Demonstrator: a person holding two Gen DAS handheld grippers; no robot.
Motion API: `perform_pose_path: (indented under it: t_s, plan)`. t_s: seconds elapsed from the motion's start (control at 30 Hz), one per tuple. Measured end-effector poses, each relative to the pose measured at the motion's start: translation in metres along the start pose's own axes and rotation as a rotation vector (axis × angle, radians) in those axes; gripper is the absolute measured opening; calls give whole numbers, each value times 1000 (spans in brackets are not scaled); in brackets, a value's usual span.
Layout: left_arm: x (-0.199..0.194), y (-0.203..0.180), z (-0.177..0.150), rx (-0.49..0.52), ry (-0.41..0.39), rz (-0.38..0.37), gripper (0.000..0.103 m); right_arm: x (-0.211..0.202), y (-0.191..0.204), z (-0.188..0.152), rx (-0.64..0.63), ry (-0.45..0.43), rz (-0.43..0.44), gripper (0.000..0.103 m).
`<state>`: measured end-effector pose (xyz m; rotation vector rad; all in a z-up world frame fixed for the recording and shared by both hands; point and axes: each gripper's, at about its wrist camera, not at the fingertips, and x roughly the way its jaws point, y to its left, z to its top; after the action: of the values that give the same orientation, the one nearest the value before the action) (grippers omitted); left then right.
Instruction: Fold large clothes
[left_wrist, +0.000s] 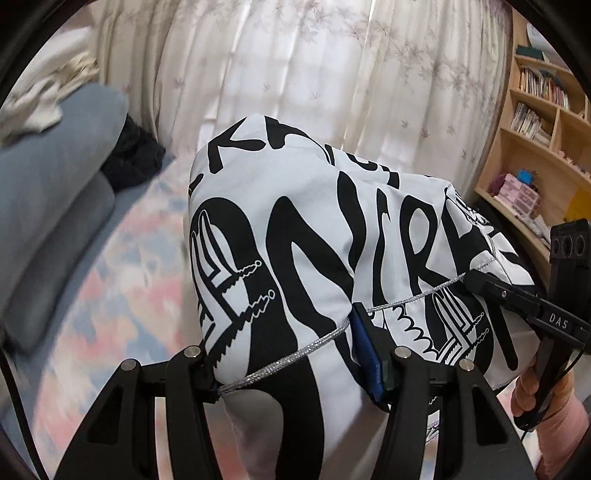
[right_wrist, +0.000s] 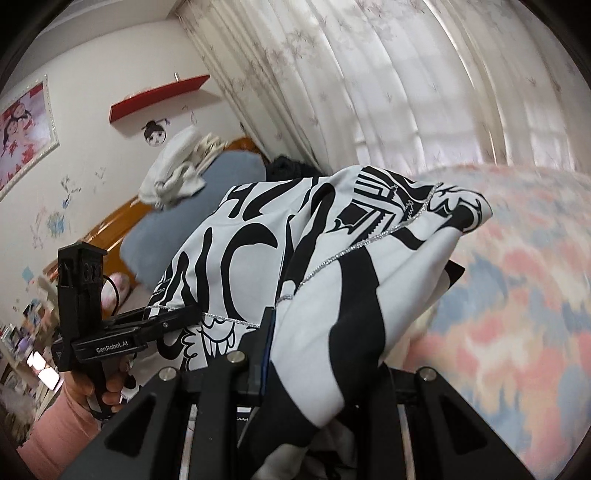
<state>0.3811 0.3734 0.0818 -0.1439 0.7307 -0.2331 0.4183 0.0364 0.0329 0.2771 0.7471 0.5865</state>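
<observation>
A large white garment with bold black lettering (left_wrist: 295, 221) hangs bunched in the air above the bed, its silver-stitched hem stretched across the left wrist view. My left gripper (left_wrist: 288, 365) is shut on a thick fold of it, with cloth draped over both fingers. The right gripper (left_wrist: 476, 280) bites the hem at the right, held by a hand (left_wrist: 532, 387). From the right wrist, the same garment (right_wrist: 258, 240) fills the centre and my right gripper (right_wrist: 325, 350) is shut on it, one finger buried in cloth. The left gripper (right_wrist: 195, 314) clamps the hem at the left.
Below lies a bed with a pastel pink-and-blue sheet (left_wrist: 110, 295) (right_wrist: 517, 295). Grey-blue pillows (left_wrist: 55, 177) carry a pile of pale clothes (right_wrist: 177, 173), with a dark item (left_wrist: 133, 155) beside them. Curtains (left_wrist: 295, 55) hang behind. A wooden bookshelf (left_wrist: 535, 129) stands at the right.
</observation>
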Motion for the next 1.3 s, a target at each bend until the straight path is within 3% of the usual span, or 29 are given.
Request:
perform_pose_path:
  t_s: [0.17,0.27,0.37,0.43,0.47,0.53,0.67,1.0,1.13,1.2,1.27,1.3]
  plan:
    - [58,32,56,20,23,37,55,63,-30,44,63,-35,17,22]
    - [106,56,70,33,63,39,55,101,-54,49,130,-38,30,22]
    - [163,79,55,16,168,55,57,138,-85,37,214,10,34,22]
    - [201,92,41,-1,237,133,64,176,-110,15,270,95,-6,23]
    - [221,106,31,-41,255,163,71,191,-123,4,297,125,-35,29]
    - [233,122,17,-132,239,150,77,209,-143,-16,338,133,-29,42]
    - [242,125,9,-90,220,206,90,219,-153,-39,359,93,9,45]
    - [249,129,-4,-72,183,268,99,229,-156,-55,384,92,18,52]
    - [233,111,-1,4,163,326,98,219,-139,-41,265,155,-91,70]
    - [221,100,4,65,150,360,92,212,-131,-29,213,191,-147,71]
    - [209,93,10,106,145,378,70,194,-126,-17,170,219,-200,71]
    - [204,93,14,108,147,384,65,186,-125,-13,159,220,-212,71]
